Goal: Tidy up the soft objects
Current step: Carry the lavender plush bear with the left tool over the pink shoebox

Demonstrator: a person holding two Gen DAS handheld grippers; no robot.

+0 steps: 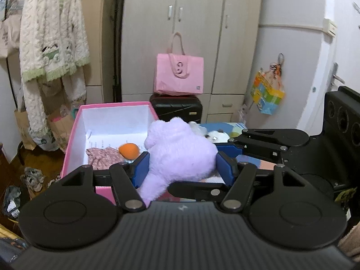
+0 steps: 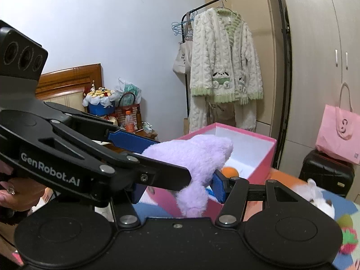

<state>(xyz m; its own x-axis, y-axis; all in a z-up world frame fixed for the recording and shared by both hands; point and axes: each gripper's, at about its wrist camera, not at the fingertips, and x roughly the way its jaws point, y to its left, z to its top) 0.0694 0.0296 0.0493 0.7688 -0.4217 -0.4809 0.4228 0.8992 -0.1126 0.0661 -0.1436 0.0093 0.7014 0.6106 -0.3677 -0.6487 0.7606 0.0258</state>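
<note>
Two grippers are on one toy: your left gripper (image 1: 182,166) pinches the fat body of the purple plush (image 1: 180,153) w/ a blue pad on each side, and your right gripper (image 2: 180,186) pinches a thin dangling part of it, prob a leg or tail. You use both b/c the toy is big and floppy, so one pinch alone would let it sag. Right now the plush hangs just beside the pink box (image 1: 74,135), partly over its near edge, and the box is open on top, so it looks ready to take the toy. Inside the box you already have an orange ball (image 1: 128,151) and a folded flowery cloth (image 1: 103,160), so there's room on the near side. A white plush (image 1: 219,136) lies behind the purple one on the bed, prob next in line. Watch the dangling end; it could catch on the box wall.
</note>
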